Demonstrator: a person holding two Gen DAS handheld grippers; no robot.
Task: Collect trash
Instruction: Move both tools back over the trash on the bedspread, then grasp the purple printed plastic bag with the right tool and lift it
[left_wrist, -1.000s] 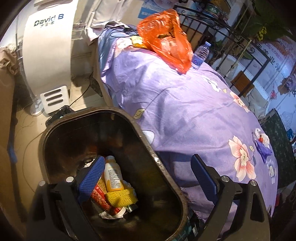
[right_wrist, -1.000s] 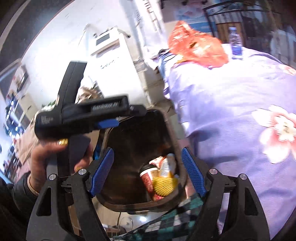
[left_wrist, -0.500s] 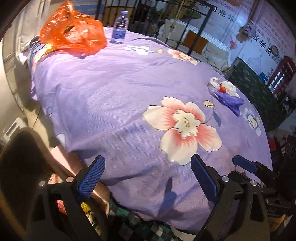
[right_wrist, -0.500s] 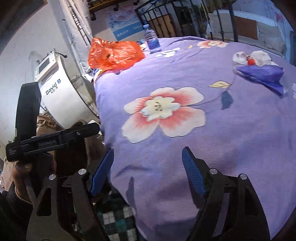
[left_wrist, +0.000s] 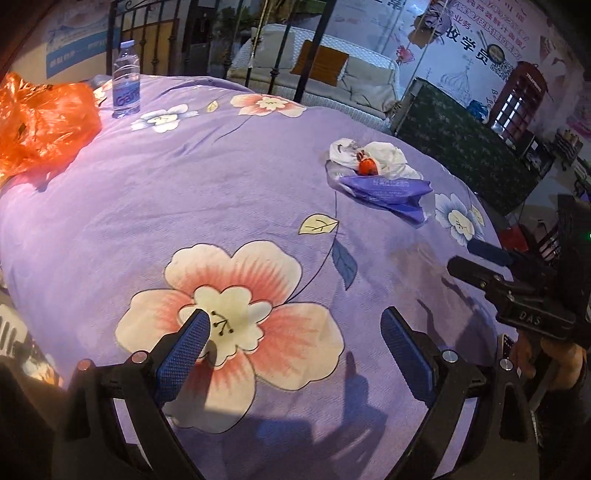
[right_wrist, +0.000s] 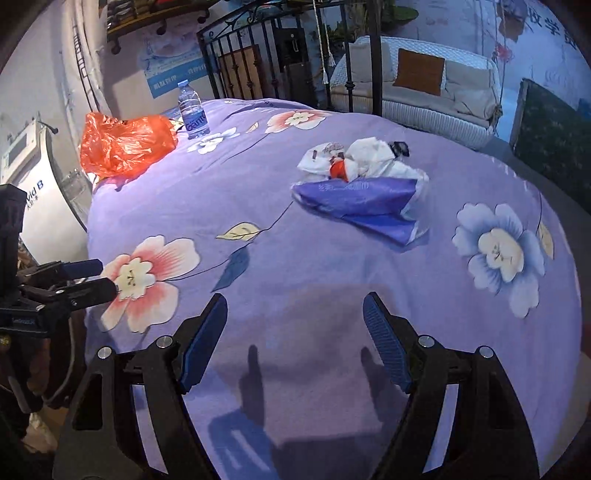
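Note:
A trash pile lies on the purple flowered bedspread (left_wrist: 207, 177): crumpled white paper (left_wrist: 384, 157) with a small red piece (left_wrist: 367, 167) and a purple plastic bag (left_wrist: 388, 190). In the right wrist view the white paper (right_wrist: 365, 158) and purple bag (right_wrist: 362, 203) lie ahead at centre. My left gripper (left_wrist: 295, 354) is open and empty over a pink flower. My right gripper (right_wrist: 293, 343) is open and empty above the bedspread (right_wrist: 295, 258), well short of the pile. The bin is out of view.
An orange plastic bag (left_wrist: 37, 122) and a water bottle (left_wrist: 126, 88) sit at the far left of the bed. A black metal bed frame (right_wrist: 280, 55) and a white sofa (right_wrist: 424, 92) stand behind. A white appliance (right_wrist: 40, 199) stands left of the bed.
Both grippers have swung away from the dark bin, from above it to over the bedspread, and now face the trash pile. Both stay open and empty.

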